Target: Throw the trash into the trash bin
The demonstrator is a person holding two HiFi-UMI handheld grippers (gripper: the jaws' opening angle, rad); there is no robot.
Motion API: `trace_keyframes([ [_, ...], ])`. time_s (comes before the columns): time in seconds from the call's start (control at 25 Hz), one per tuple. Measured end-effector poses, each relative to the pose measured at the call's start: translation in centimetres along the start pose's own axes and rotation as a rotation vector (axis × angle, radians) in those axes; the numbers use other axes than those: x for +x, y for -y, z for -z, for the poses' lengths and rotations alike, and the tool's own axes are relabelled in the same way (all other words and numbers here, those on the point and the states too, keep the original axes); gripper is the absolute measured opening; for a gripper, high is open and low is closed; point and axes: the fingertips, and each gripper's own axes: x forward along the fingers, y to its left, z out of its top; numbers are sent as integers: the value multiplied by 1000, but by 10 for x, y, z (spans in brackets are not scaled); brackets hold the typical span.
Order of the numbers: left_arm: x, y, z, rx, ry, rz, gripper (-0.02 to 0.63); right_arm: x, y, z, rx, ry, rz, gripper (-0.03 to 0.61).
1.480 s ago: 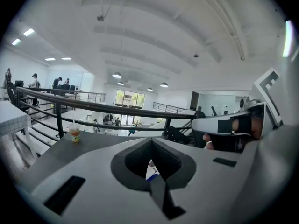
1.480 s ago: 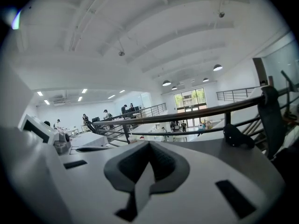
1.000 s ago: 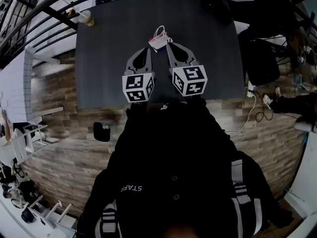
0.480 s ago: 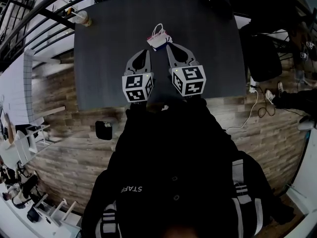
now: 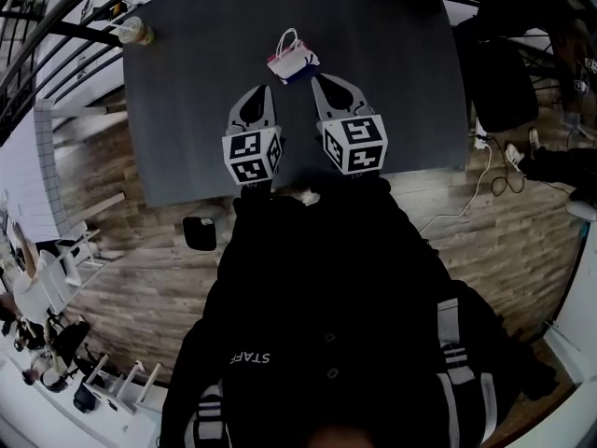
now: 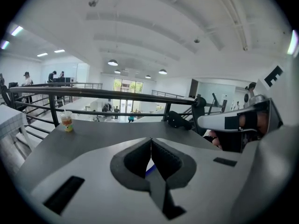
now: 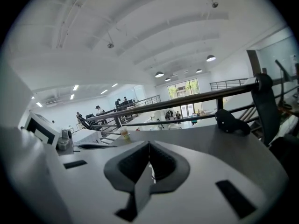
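Dark grey surface (image 5: 392, 82) beside a black metal railing (image 6: 93, 93), seen from above. Near its far middle sits a small white paper bag with handles and red and blue print (image 5: 292, 61), probably the trash. Nothing touches it, so the task looks barely begun. Just short of the bag, the left hand-held gripper (image 5: 261, 91) and the right hand-held gripper (image 5: 318, 81) both have their jaws pressed together and hold nothing. A clear plastic drink cup (image 5: 135, 32) stands at the far left corner. A small black bin (image 5: 199, 233) sits on the wooden floor (image 5: 121, 287), well apart from the bag.
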Motion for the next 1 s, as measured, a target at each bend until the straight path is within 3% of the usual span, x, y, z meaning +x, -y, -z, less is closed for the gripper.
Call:
trace_keyframes([
  [1.0,96,-33,75,-10,-201,-26,0,81,42,76,72,-183,-8,15],
])
